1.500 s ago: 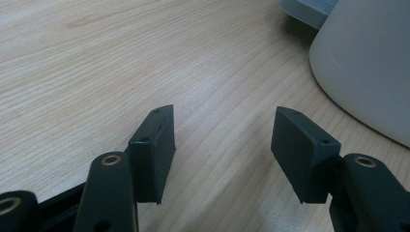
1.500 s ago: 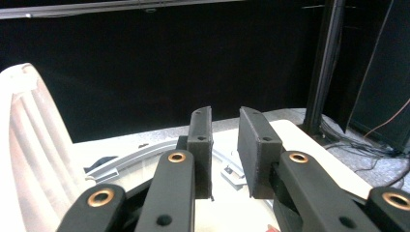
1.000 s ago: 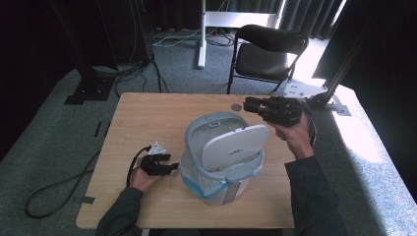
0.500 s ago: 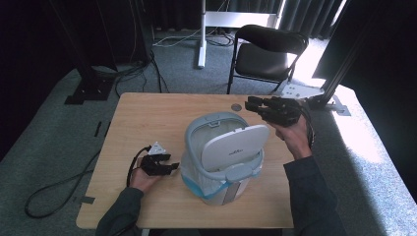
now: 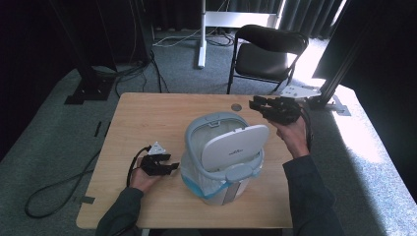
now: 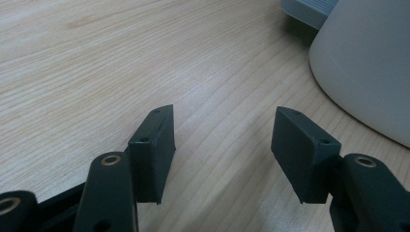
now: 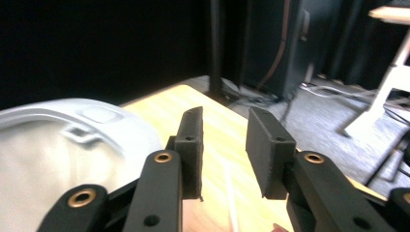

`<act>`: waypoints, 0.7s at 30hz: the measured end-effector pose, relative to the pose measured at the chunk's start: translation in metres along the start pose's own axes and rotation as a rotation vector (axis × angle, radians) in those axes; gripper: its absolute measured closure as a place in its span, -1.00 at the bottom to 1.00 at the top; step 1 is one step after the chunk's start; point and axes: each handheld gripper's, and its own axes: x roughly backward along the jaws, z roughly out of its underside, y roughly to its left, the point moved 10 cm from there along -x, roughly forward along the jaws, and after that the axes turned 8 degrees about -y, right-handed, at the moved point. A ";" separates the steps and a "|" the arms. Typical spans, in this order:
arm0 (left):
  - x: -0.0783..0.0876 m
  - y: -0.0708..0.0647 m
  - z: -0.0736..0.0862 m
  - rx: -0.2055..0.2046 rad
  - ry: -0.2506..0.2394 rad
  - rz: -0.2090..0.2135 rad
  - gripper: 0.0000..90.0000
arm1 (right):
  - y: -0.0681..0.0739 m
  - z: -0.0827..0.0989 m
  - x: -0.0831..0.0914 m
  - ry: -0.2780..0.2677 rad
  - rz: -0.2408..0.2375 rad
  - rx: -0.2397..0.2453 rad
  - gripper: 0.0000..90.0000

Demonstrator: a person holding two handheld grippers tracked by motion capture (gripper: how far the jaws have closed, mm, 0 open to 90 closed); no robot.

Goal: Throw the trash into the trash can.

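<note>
White plastic lidded bin (image 5: 223, 155) stands mid-worktop (image 5: 147, 118). Left gripper (image 5: 164, 168) rests open beside it. Right gripper (image 5: 259, 104), empty, jaws just opening, hovers far right.

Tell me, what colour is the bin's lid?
The lid is white with a pale grey rim, clearest in the high view.

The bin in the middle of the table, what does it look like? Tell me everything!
The bin is small, pale grey and looks like plastic. It stands upright on the wooden table. Its swing lid is tipped up on edge inside a grey ring. A white liner bag with a blue edge hangs over the rim. Neither tool touches it.
</note>
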 end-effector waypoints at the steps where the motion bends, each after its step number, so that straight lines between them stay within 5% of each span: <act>1: 0.000 0.000 0.000 0.000 0.000 0.000 -0.08 | -0.004 0.003 -0.002 0.002 0.015 -0.009 0.45; 21: 0.000 0.000 0.000 0.000 -0.001 -0.001 -0.08 | -0.049 0.043 -0.024 0.059 0.141 -0.088 0.41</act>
